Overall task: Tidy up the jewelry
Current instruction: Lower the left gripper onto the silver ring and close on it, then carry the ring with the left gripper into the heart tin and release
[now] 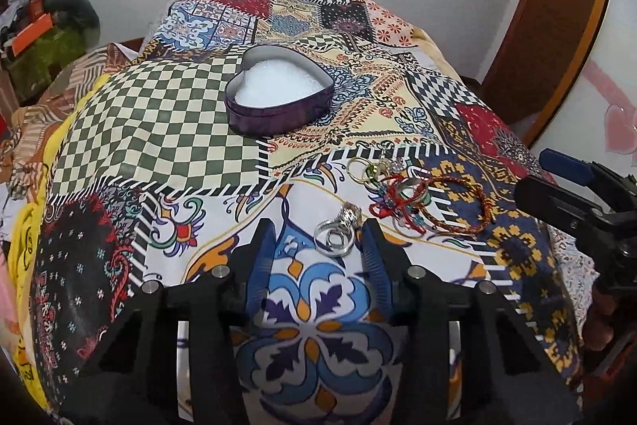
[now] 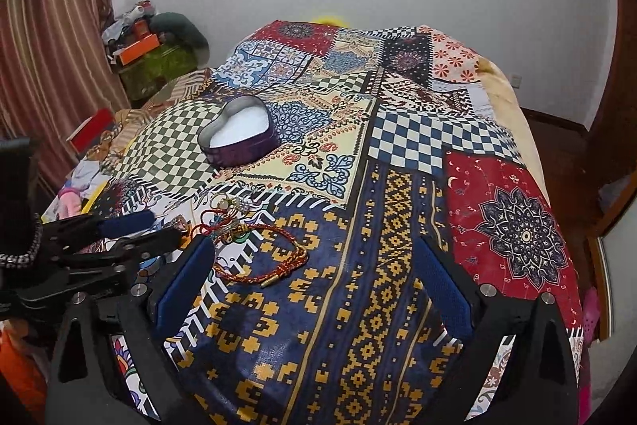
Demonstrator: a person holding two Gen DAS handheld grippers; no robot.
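My left gripper [image 1: 318, 245] jaws wide, silver rings [image 1: 337, 234] between, flat; right gripper [image 2: 314, 273] wide, unloaded; heart tin [image 1: 278, 106] holds white padding [image 1: 274, 82].

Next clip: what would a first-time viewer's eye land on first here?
Probably the patchwork bedspread, a loud mix of checks and florals covering the whole bed. On it, toward the far middle, sits an open purple heart-shaped tin with white padding inside. Nearer, the left tool is open around silver rings, beside a tangle of red thread bracelets.
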